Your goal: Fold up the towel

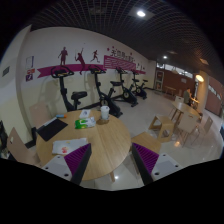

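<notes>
A round wooden table [108, 148] stands just ahead of my fingers. On its far side lies a small green and white thing [84, 121] that may be the towel; I cannot tell for certain. A white cup-like object [104, 112] stands next to it. My gripper [111, 166] is open, held above the table's near edge, and nothing is between the purple pads [72, 150].
Wooden chairs stand at the table's left [42, 128] and right [166, 126]. Several exercise bikes [100, 88] line the white wall behind. Another table with chairs [186, 108] stands further right. The floor is shiny grey.
</notes>
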`<state>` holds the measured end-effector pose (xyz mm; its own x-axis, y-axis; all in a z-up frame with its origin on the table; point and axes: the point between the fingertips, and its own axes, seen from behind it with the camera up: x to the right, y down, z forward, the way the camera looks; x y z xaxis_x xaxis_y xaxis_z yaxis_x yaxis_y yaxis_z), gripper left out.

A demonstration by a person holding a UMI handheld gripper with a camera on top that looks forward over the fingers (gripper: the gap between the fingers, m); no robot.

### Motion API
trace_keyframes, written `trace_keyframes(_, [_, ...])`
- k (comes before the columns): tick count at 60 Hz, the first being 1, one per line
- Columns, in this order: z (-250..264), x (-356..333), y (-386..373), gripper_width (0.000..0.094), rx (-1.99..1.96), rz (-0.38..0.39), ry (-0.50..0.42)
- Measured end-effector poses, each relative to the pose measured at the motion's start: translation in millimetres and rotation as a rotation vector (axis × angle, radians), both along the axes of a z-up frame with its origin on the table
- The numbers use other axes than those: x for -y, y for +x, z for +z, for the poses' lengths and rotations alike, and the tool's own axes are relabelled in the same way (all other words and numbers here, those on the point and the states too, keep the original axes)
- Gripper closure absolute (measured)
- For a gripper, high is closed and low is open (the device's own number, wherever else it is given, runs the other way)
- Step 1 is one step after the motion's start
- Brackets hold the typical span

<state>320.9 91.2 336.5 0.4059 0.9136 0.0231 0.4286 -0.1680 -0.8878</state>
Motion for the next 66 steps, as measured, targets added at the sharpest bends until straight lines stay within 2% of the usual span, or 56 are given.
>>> trace_keyframes(14, [0,10,0,0.0078,0.01,0.018,0.005])
trace_keyframes(24, [0,40,-15,0.0077,0.016,0.078,0.007])
trace_keyframes(51, [-40,219,-54,0.0081,0.075,0.347,-0.018])
trace_keyframes(66, [-75,299,-82,0.0075,0.107,0.403,-0.021])
